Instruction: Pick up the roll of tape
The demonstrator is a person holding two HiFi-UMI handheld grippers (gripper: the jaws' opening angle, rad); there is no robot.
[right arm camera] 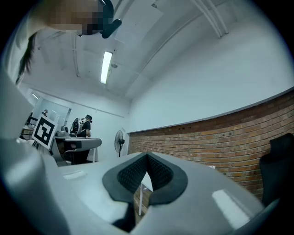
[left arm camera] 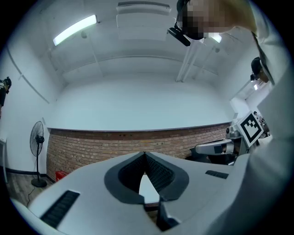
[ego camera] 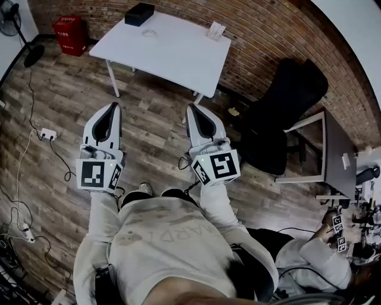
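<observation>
Clear roll of tape (ego camera: 149, 33) lies flat on a white rectangular surface (ego camera: 178, 59) beside a red brick wall (ego camera: 262, 36), well beyond both pairs of fingers and roughly between their two lines of aim. A person in a pale sweatshirt (ego camera: 166, 244) holds the left gripper (ego camera: 113, 107) and the right gripper (ego camera: 193, 109) side by side above a dark wood-plank floor (ego camera: 149, 137), short of the surface's near edge. The left gripper's fingers (left arm camera: 158, 174) are closed tip to tip with nothing between them. The right gripper's fingers (right arm camera: 158, 172) are likewise pressed together and empty. Past the tape, as seen from the fingers, a black rectangular box (ego camera: 139, 13) sits at the surface's far edge. A small white object (ego camera: 215, 30), too small to identify, rests near the far right corner. A black office chair (ego camera: 286, 107) stands off to the right of the right fingers. A red plastic crate (ego camera: 69, 34) sits on the floor far ahead and to the left of the left fingers.
</observation>
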